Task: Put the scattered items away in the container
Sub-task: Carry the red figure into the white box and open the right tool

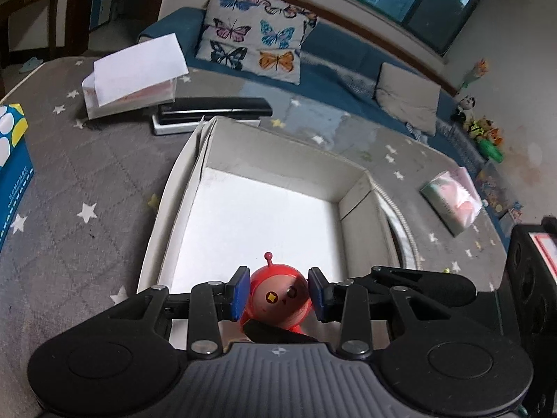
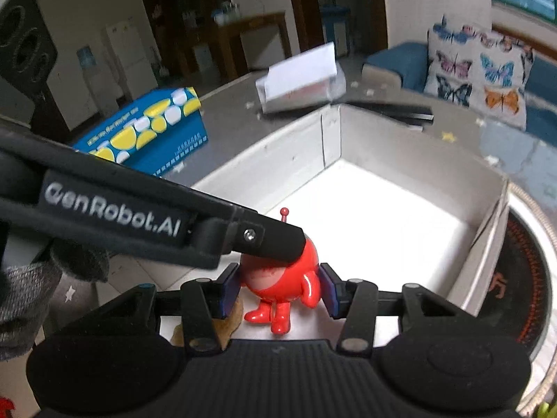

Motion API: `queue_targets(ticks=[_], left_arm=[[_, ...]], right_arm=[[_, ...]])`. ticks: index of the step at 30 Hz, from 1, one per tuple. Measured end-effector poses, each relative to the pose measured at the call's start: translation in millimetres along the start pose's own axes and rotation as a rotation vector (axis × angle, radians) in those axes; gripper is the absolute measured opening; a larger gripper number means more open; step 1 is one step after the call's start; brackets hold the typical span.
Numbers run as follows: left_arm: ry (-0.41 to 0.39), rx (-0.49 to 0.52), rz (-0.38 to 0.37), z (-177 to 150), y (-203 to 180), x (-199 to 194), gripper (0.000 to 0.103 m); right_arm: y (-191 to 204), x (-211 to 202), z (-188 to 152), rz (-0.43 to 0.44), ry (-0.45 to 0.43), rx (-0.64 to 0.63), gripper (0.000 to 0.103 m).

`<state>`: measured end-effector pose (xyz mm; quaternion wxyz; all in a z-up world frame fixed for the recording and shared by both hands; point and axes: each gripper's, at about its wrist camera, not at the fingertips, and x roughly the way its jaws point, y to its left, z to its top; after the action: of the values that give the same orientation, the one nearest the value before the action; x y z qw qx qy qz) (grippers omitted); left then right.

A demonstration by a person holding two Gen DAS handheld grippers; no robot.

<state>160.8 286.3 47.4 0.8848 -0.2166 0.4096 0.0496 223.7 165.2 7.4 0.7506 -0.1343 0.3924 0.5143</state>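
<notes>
Holding the red toy figure (image 1: 280,301) with both grippers: your left gripper (image 1: 278,292) has its blue pads on either side of the head, your right gripper (image 2: 280,289) clamps the body, jaws narrow. Toy hangs over the near edge of the white cardboard box (image 1: 355,191), legs dangling, antenna up. Box sits on the grey star-print tabletop (image 1: 87,181). Blue tissue box (image 2: 153,129) is off to the left, well apart.

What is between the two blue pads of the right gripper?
The red toy figure stands between the pads of the right gripper, as the right wrist view shows; the left gripper's finger crosses its head.
</notes>
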Motion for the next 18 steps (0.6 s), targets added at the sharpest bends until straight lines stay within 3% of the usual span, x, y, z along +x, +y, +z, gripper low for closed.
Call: queue_targets(ticks=[7,18], left_arm=[[0.011,0.000,0.029,-1.3,2.6,4.1,0.039],[0.008,-0.010,0.045,-3.5,2.6,2.2,0.039]], right_arm=[[3.6,9.5,2.7,0.021,0.072,-0.016,0.049],[5.6,6.8,3.2,0.011,0.072,-0.036,0.051]])
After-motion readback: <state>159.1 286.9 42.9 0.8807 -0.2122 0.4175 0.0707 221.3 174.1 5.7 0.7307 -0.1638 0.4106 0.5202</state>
